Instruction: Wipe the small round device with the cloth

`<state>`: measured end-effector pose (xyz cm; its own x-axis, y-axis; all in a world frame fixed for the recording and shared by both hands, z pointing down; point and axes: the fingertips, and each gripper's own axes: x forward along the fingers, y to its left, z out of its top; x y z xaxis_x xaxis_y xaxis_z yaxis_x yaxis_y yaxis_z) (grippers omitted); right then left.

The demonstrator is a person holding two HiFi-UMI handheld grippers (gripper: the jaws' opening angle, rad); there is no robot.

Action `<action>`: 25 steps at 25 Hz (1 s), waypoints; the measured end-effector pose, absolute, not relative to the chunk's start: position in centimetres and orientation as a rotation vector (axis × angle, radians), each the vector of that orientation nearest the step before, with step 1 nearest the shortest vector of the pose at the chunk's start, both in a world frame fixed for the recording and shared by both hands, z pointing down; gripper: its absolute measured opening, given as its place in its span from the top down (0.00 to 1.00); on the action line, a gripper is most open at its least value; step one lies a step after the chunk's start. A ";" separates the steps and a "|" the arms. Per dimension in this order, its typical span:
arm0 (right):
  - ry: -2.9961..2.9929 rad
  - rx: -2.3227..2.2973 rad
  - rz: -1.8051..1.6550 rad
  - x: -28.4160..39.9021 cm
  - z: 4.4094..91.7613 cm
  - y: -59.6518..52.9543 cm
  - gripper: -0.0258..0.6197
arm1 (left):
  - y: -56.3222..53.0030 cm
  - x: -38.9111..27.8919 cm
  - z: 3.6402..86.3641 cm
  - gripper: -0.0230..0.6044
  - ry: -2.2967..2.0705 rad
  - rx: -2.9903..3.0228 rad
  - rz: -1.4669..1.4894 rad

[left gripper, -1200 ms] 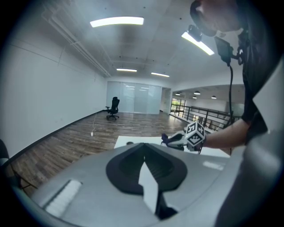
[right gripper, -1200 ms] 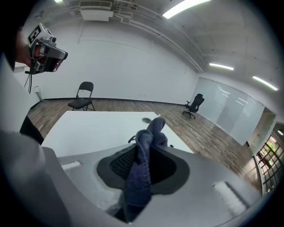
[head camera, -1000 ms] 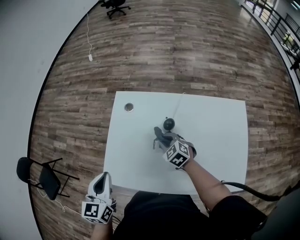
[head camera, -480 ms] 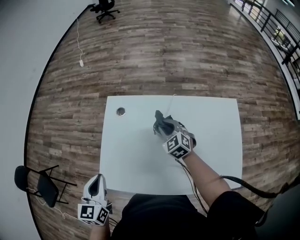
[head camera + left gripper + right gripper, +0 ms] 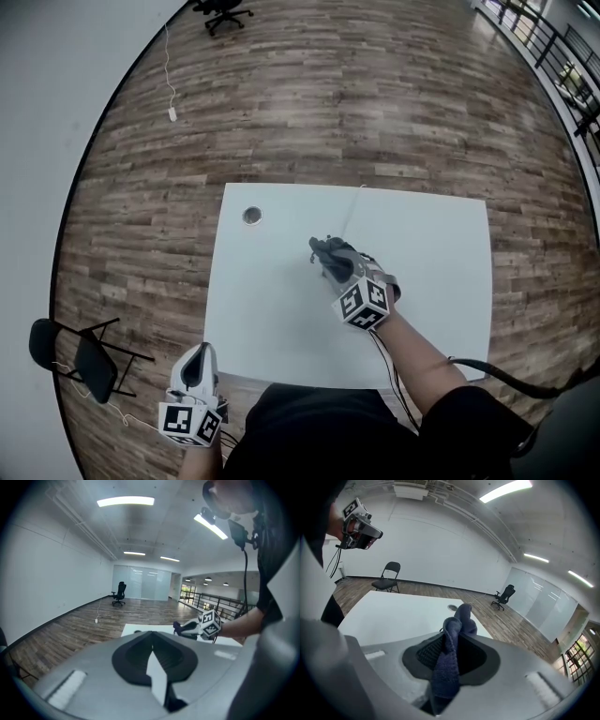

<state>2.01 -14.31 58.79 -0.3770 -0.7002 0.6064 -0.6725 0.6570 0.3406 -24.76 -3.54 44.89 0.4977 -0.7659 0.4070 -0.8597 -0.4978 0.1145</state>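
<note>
A dark blue cloth (image 5: 324, 251) bunches over the middle of the white table (image 5: 272, 300), with my right gripper (image 5: 336, 263) shut on it. In the right gripper view the cloth (image 5: 451, 658) hangs out between the jaws and folds over their tips. The small round device is hidden under the cloth and gripper. Only its thin cable (image 5: 352, 212) shows, running to the far edge. My left gripper (image 5: 200, 362) hangs below the table's near left corner, off the table. Its jaws are together with nothing between them (image 5: 152, 645). The left gripper view shows the right gripper (image 5: 199, 627) from the side.
A round cable hole (image 5: 251, 216) sits at the table's far left. A black folding chair (image 5: 86, 356) stands on the wood floor to the left of the table. An office chair (image 5: 223, 11) is far off by the wall.
My right gripper has lifted slightly and carried the cloth toward the far side, over the spot where the round device showed a second ago. The left gripper has kept still.
</note>
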 end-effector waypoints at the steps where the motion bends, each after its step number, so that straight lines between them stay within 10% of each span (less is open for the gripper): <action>1: -2.127 1.049 -0.048 1.8 58.9 -14.1 0.82 | -3.6 -24.7 44.9 0.95 -1.366 2.444 0.439; 17: -2.172 1.037 0.398 1.5 66.4 -11.4 0.82 | -2.9 -25.7 44.3 0.95 -1.408 2.423 0.474; 25: -2.356 1.408 -0.035 5.0 54.0 -15.3 0.82 | -3.3 -25.5 43.7 0.96 -1.471 2.434 0.431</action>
